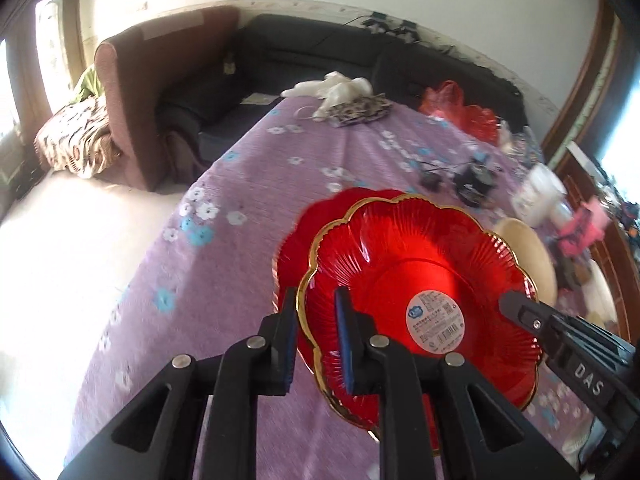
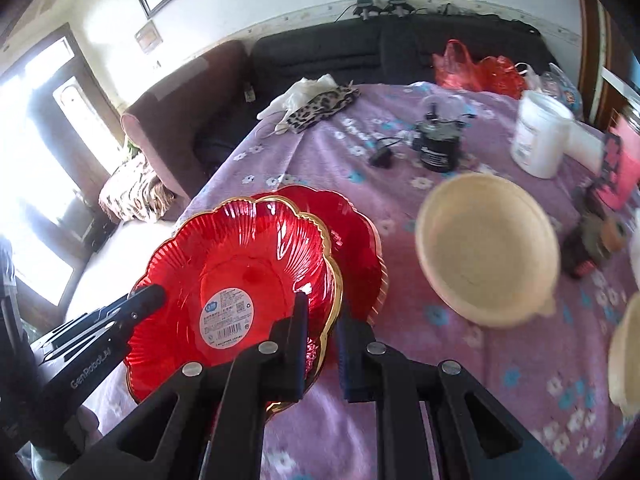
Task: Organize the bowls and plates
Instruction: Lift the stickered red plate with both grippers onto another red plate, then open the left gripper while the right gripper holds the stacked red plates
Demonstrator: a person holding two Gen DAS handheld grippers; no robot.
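The left gripper (image 1: 317, 312) straddled the near-left rim of the red scalloped glass plate with a gold edge (image 1: 420, 280), one blue-padded finger outside the rim and one inside, with a visible gap on either side, so whether it was clamped on the glass could not be told. The right gripper (image 2: 324, 316) stood the same way at the plate's opposite rim (image 2: 240, 264), one finger over the ribbed inside and the other just outside the gold edge; its hold could not be told either. A round white barcode label (image 1: 435, 321) sat in the plate's centre.

This plate lay partly over a second red scalloped plate (image 2: 352, 232), which rested on the purple flowered cloth (image 1: 240, 168) covering the bench. Beside the plates to the right sat a cream round bowl (image 2: 486, 248), blurred, and another cream bowl (image 2: 626, 360) showed at the right edge of the right wrist view.

Farther back stood a white plastic tub (image 2: 540, 136), a small black device with cables (image 2: 438, 148), a leopard-print fabric piece (image 2: 320, 110), white gloves (image 2: 298, 92) and a red plastic bag (image 2: 472, 66). Behind the bench ran a dark sofa (image 1: 320, 52).
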